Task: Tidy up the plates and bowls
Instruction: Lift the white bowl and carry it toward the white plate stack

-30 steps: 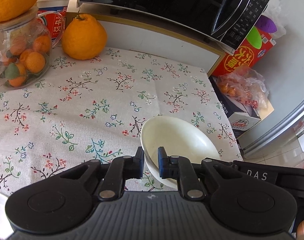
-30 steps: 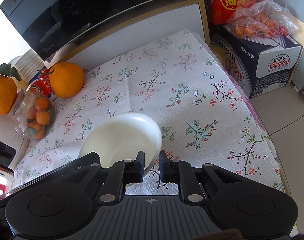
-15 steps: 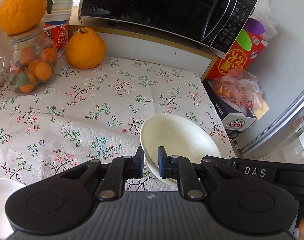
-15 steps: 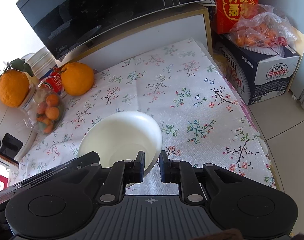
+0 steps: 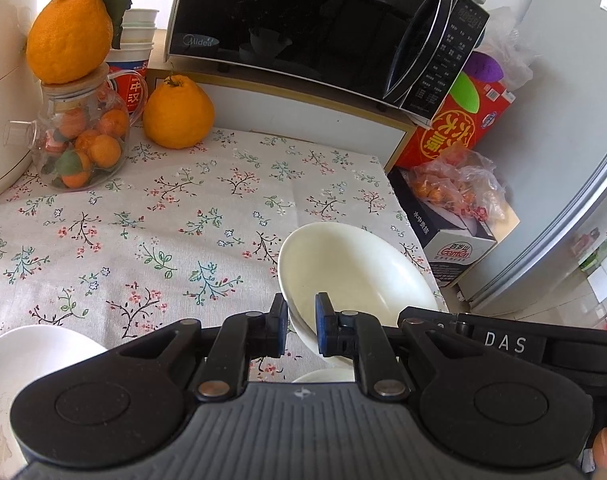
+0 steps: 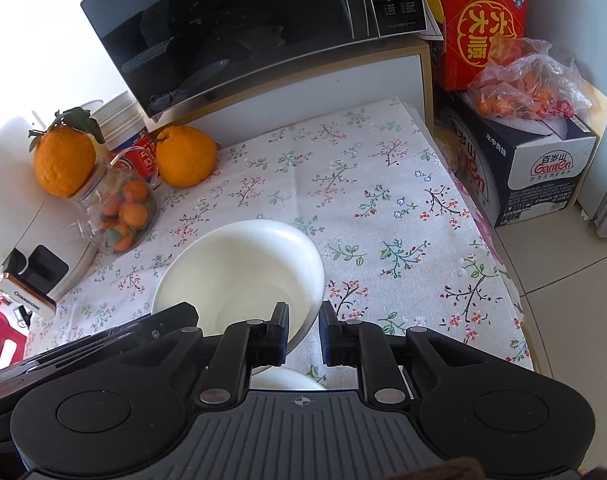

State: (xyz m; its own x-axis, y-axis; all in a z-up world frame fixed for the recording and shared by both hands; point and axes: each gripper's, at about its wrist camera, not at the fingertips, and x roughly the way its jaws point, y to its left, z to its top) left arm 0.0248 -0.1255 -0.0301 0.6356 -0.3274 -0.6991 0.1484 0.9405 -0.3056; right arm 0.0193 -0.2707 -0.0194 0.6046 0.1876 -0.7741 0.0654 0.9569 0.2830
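Both my left tongs and right tongs clench opposite rims of the white bowl, carrying it above the worktop; next, stack it on another bowl.

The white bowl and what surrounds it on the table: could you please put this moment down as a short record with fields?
Held item: white bowl, empty, tilted, lifted above the tablecloth
Left gripper: shut on the bowl's rim
Right gripper: shut on the rim at the opposite side
Surface: floral tablecloth
Other dishes: another white dish at the left view's lower left; a white rim below the bowl
Back of table: glass jar of small oranges with a large orange on its lid, a second large orange, microwave
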